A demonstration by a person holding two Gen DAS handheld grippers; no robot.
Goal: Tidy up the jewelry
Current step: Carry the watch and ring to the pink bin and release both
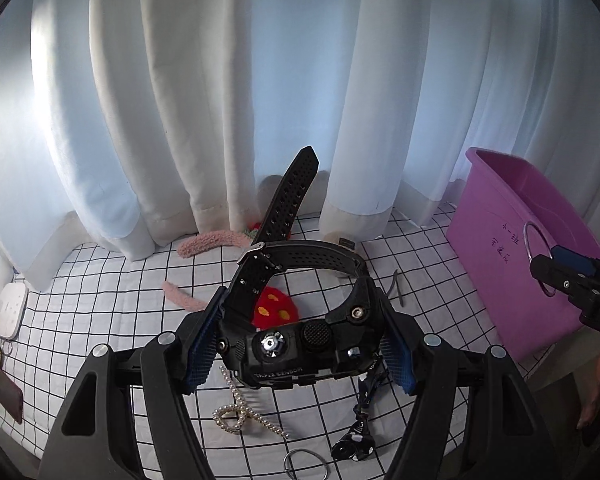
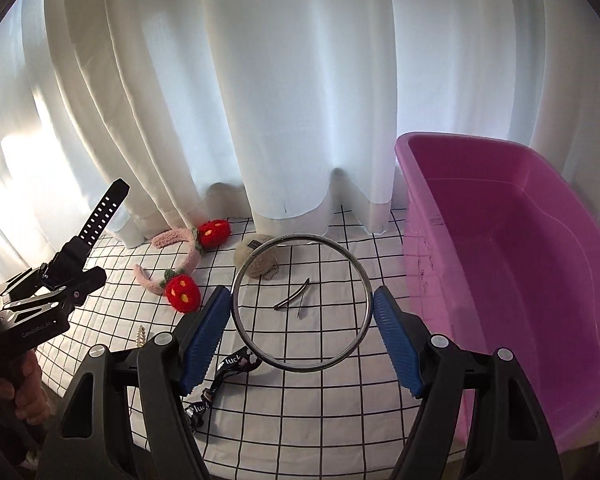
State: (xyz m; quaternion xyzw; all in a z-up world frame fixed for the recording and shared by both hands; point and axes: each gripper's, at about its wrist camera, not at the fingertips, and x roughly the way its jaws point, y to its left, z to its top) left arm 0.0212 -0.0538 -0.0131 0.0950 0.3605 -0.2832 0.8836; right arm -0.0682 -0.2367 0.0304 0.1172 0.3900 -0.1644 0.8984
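Note:
In the left wrist view my left gripper is shut on a chunky black watch, its blue pads pressing both sides of the case. The perforated strap sticks up in the air. In the right wrist view my right gripper is shut on a thin metal bangle, held by its rim above the checked cloth. A purple plastic tub stands open just right of the bangle. Each gripper also shows in the other's view: the right gripper with the bangle, the left gripper with the watch strap.
On the cloth lie a pink headband with red strawberries, a beige felt ball, a hairpin, a black printed ribbon, a pearl hair clip and another metal ring. White curtains hang behind.

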